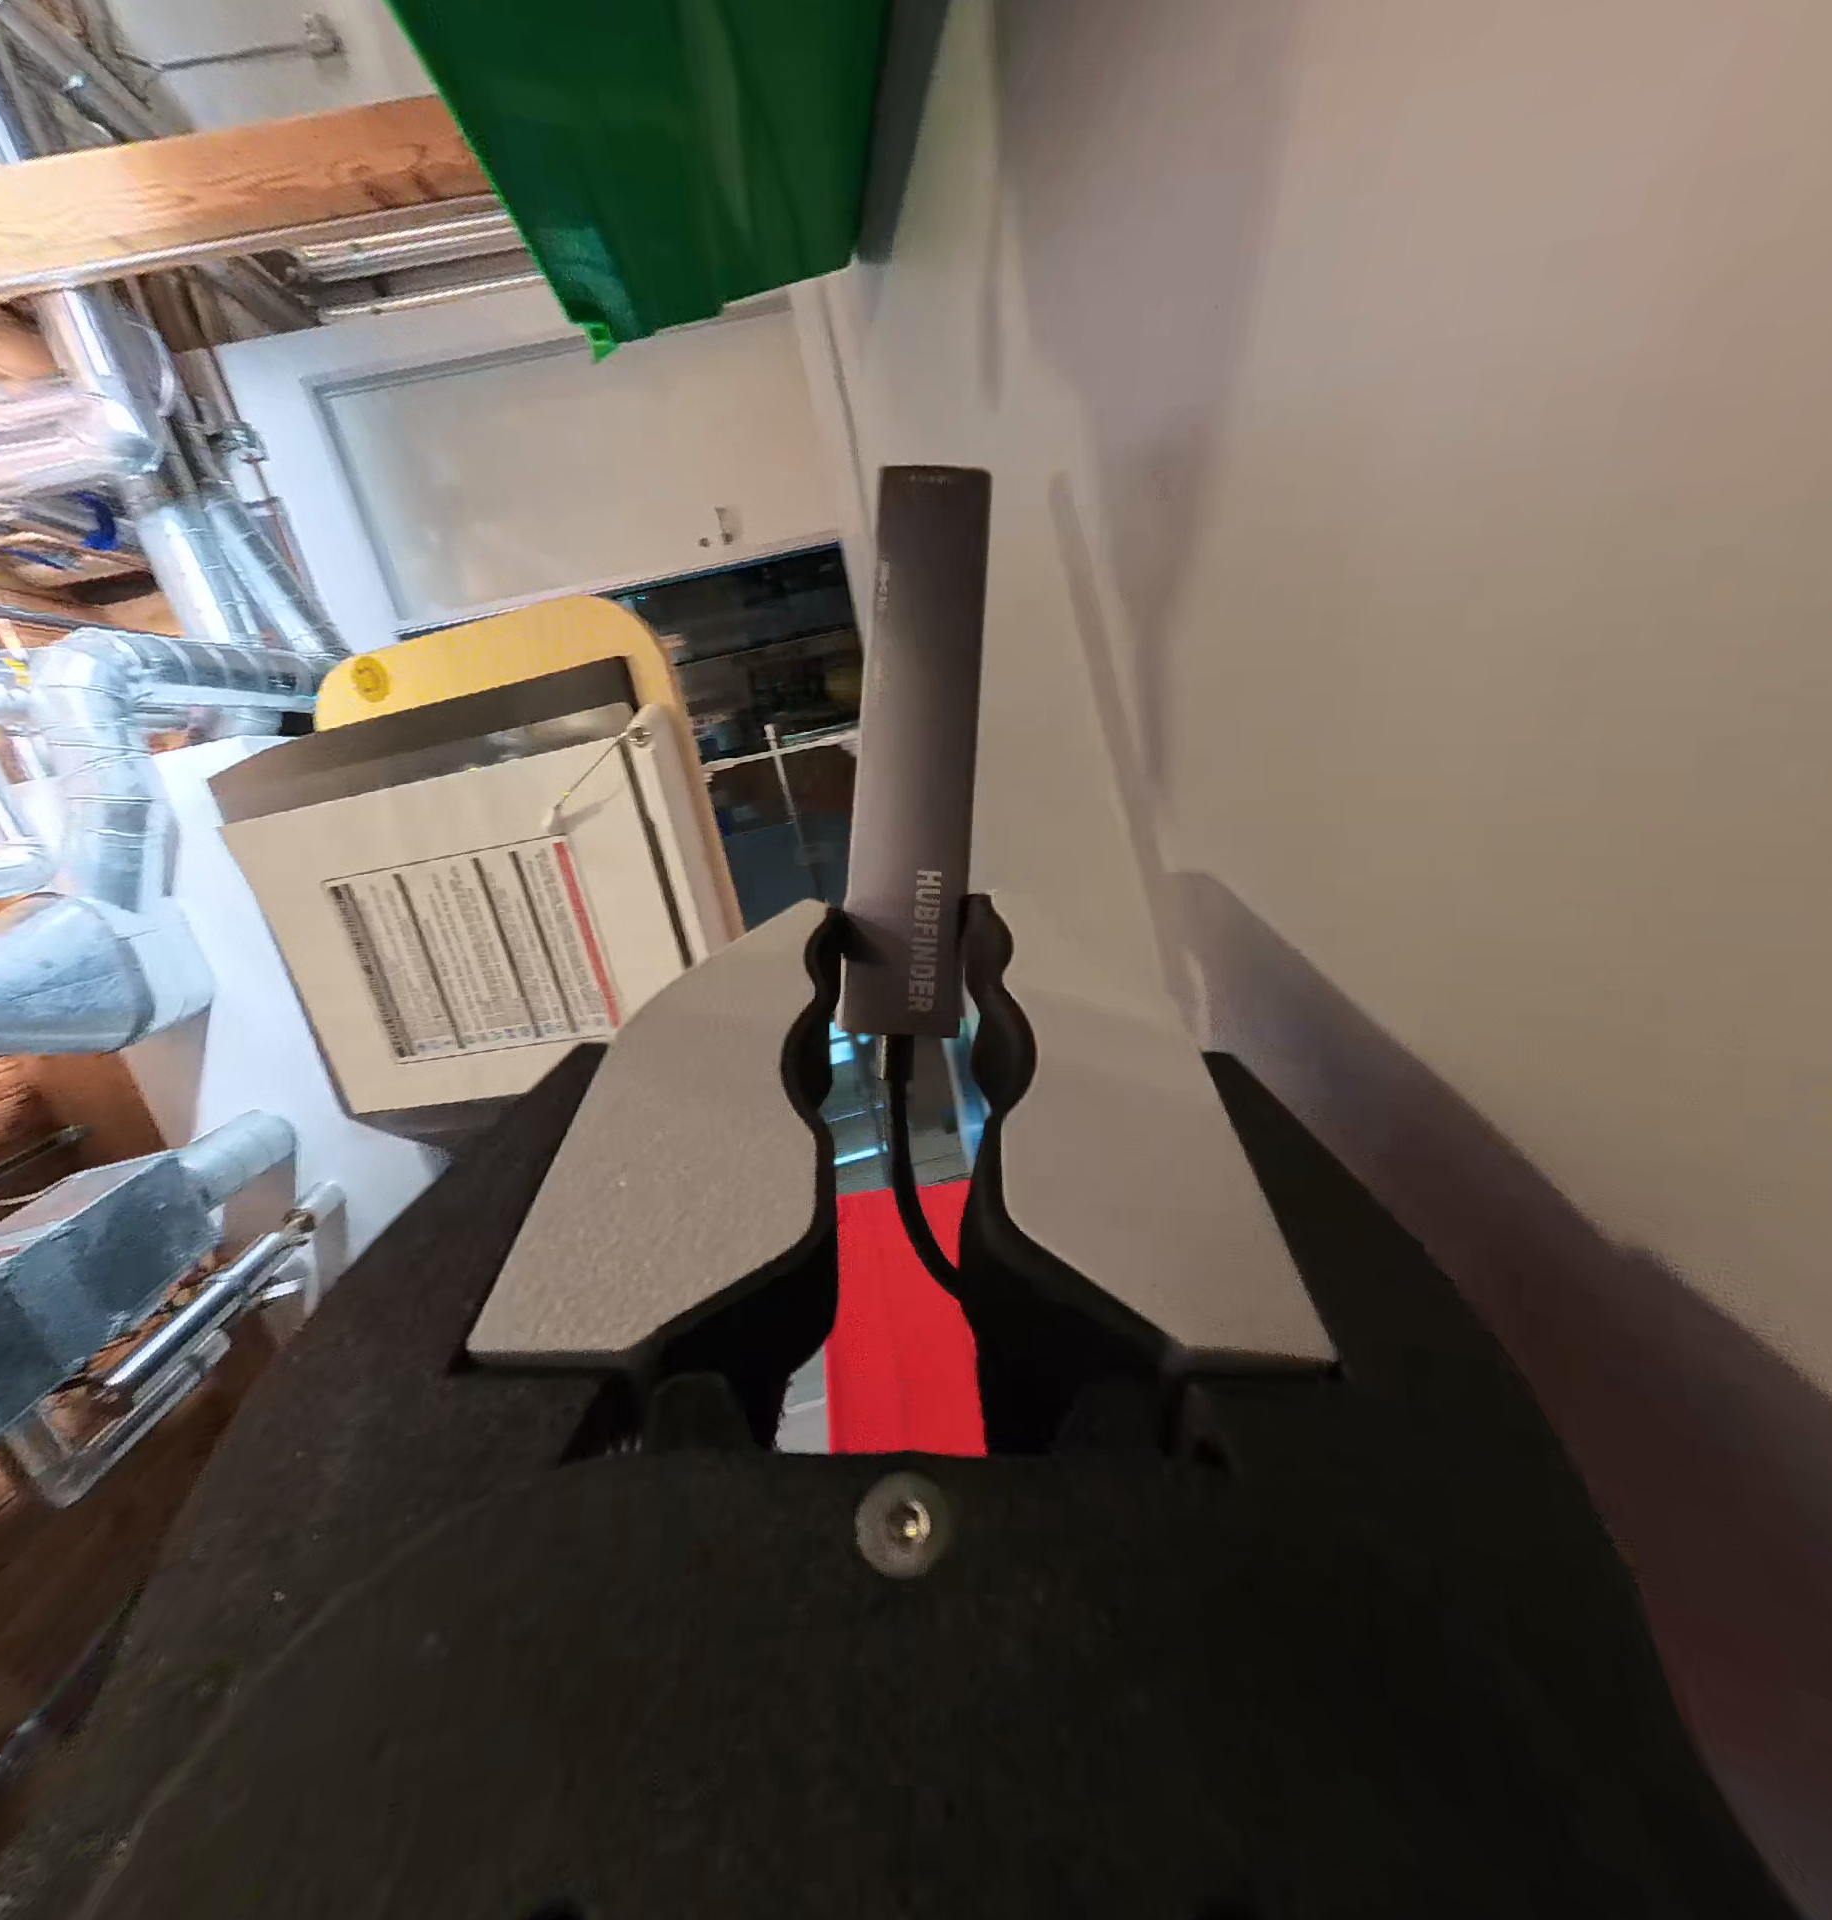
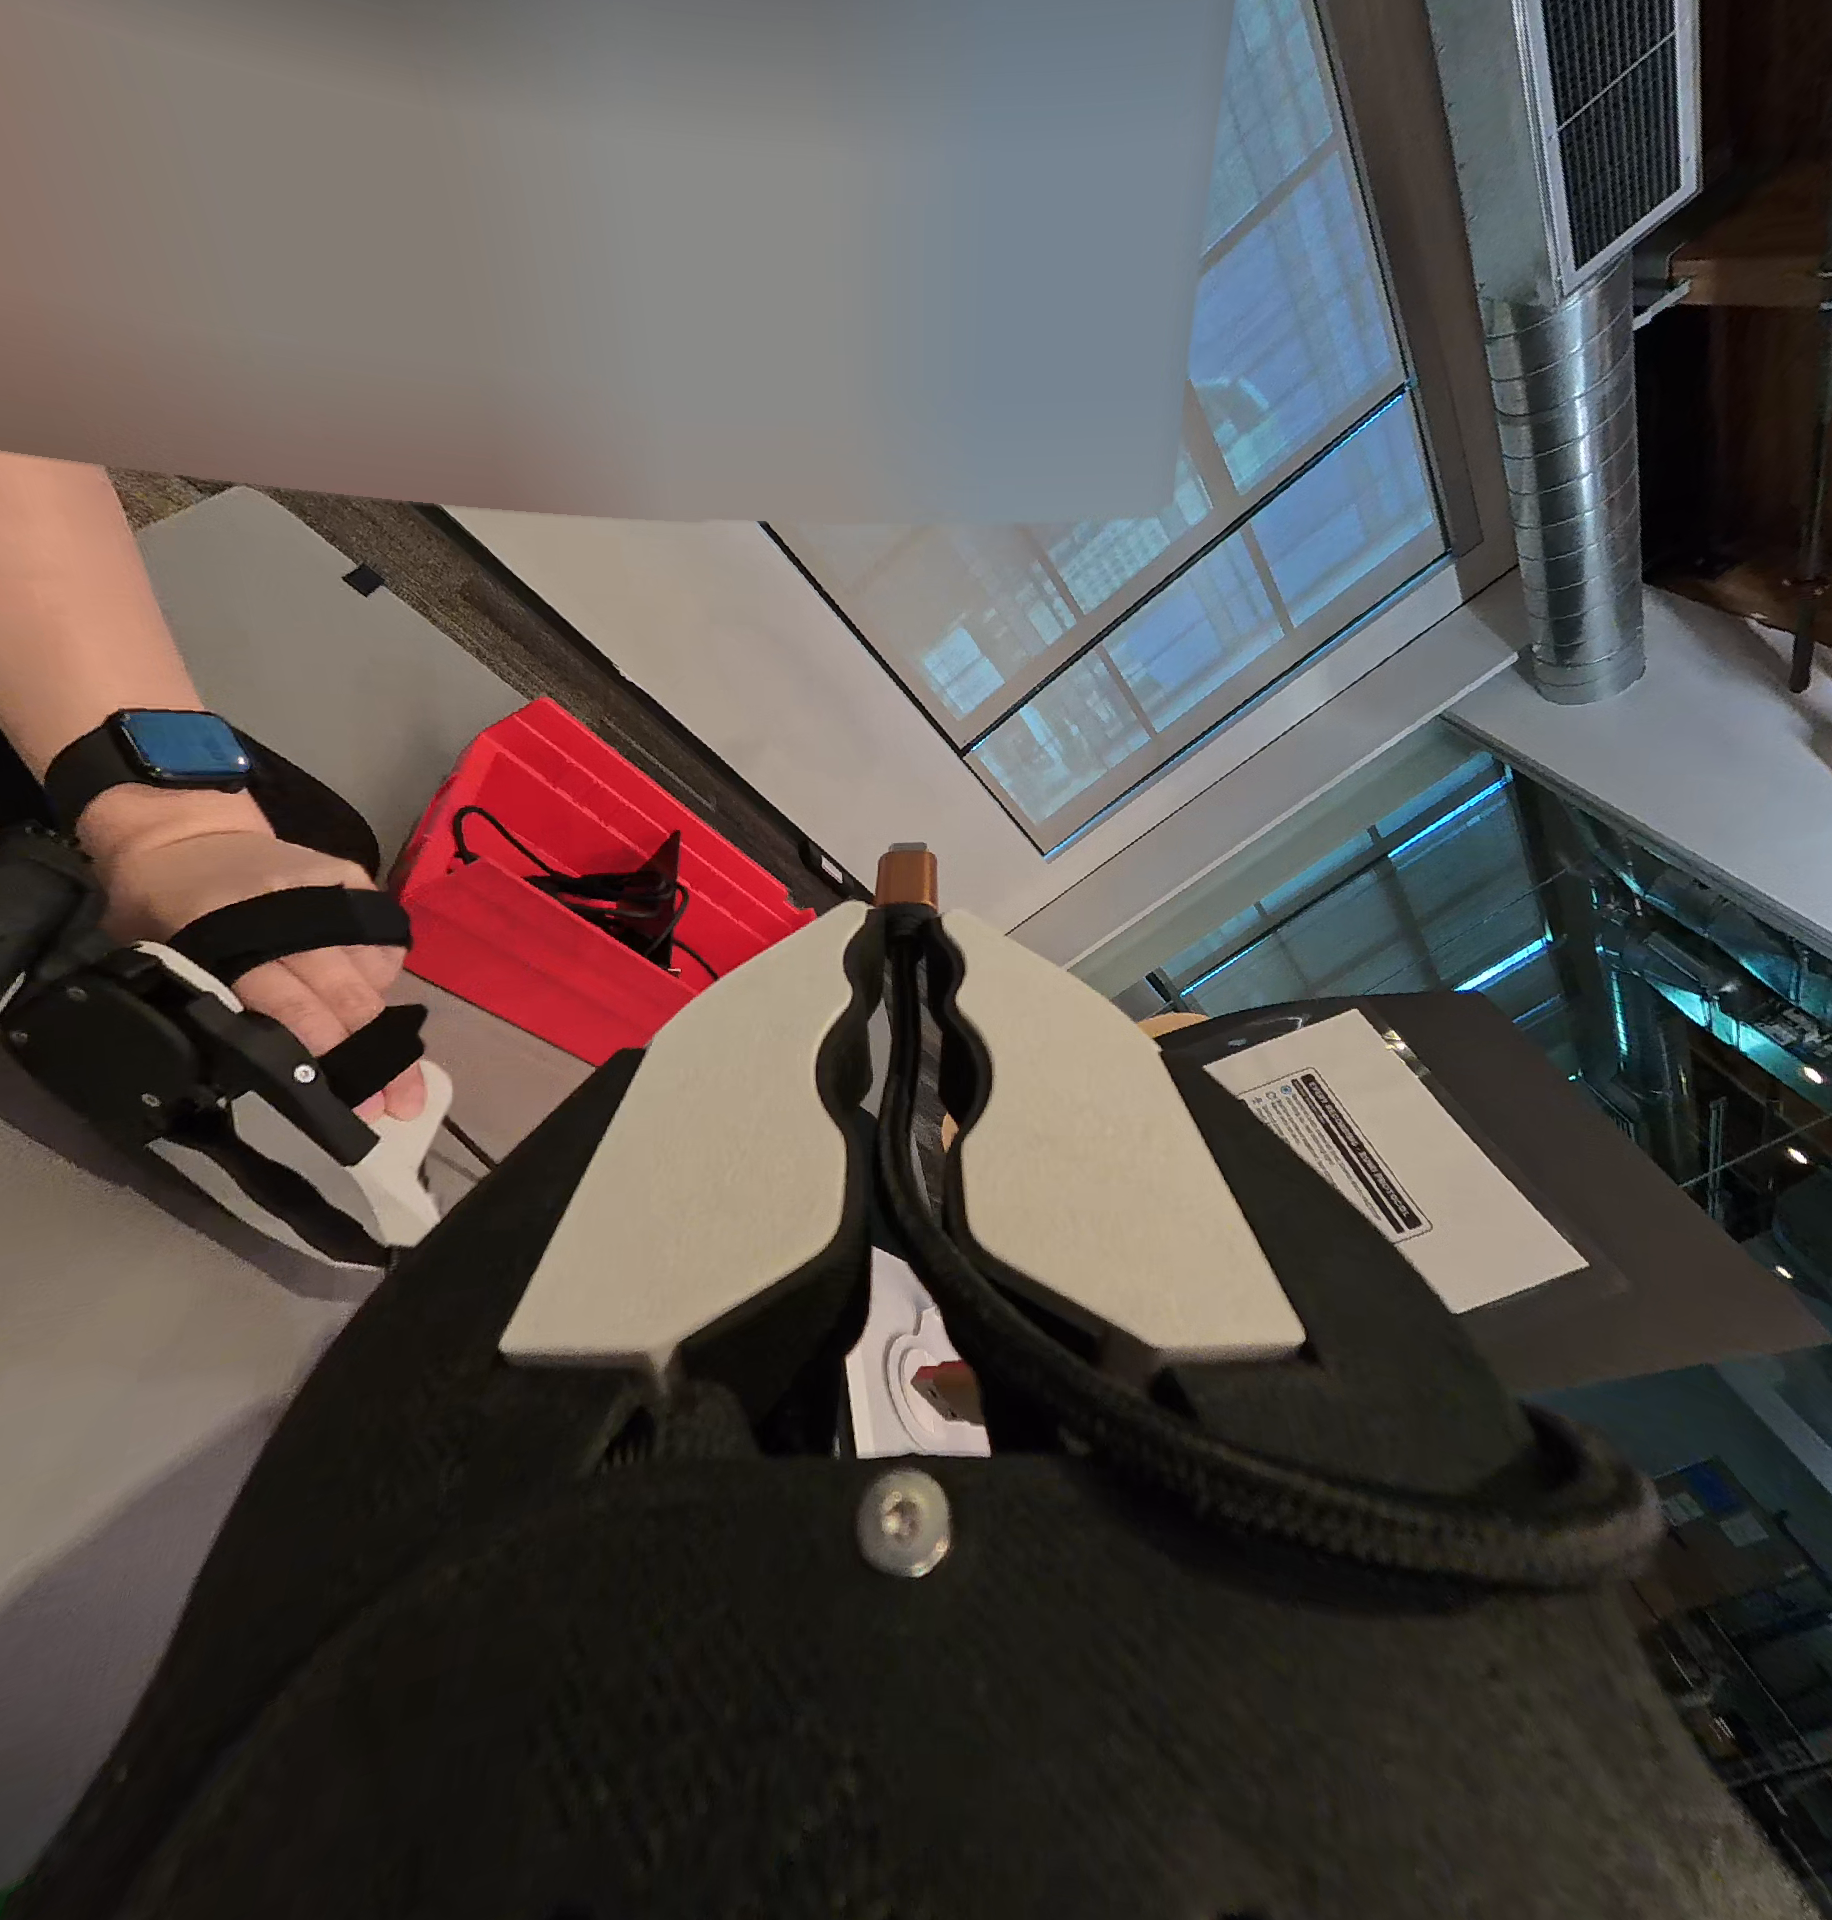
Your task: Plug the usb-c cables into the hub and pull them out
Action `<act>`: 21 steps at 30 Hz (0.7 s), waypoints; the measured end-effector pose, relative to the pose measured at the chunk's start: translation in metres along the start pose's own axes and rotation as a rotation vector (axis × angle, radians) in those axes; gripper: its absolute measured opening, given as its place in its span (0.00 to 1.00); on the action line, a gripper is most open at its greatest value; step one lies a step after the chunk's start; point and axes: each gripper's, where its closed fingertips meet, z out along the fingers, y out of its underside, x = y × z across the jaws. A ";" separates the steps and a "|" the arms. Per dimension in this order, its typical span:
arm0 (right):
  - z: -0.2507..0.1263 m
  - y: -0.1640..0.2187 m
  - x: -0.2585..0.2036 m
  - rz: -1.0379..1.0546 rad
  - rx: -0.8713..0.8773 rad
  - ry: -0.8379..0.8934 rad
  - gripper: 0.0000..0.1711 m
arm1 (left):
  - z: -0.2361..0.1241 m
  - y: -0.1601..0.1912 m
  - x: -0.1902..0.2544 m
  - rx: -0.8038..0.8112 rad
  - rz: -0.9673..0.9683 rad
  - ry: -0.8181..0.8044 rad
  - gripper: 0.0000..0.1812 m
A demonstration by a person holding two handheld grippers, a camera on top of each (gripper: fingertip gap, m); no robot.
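In the left wrist view, my left gripper (image 1: 904, 940) is shut on the near end of a dark grey hub (image 1: 922, 748), which sticks out past the fingertips, lifted off the table; its short black lead (image 1: 907, 1174) hangs back between the fingers. In the right wrist view, my right gripper (image 2: 907, 920) is shut on a black braided usb-c cable (image 2: 1151, 1403) just behind its copper-coloured plug (image 2: 905, 873), which pokes out past the tips. The cable loops back over the gripper body. The left gripper (image 2: 372, 1164) and the hand holding it show at the left of the right wrist view.
A red bin (image 2: 579, 894) holding more black cables sits on the pale table (image 2: 112, 1403). A green bin (image 1: 663, 156) and a red patch (image 1: 901, 1340) show in the left wrist view. A dark box with a white label (image 2: 1463, 1174) stands at the right. The left gripper's tips are roughly 30 cm from the right gripper's.
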 end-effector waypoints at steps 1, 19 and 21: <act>0.000 0.000 0.000 0.001 -0.001 -0.001 0.05 | -0.001 -0.001 0.005 0.004 -0.012 0.032 0.12; 0.005 0.009 -0.004 0.025 -0.035 -0.034 0.05 | 0.009 0.005 0.043 -0.011 -0.263 0.431 0.06; 0.006 0.014 -0.004 0.037 -0.058 -0.040 0.05 | 0.014 0.010 0.039 -0.030 -0.290 0.431 0.05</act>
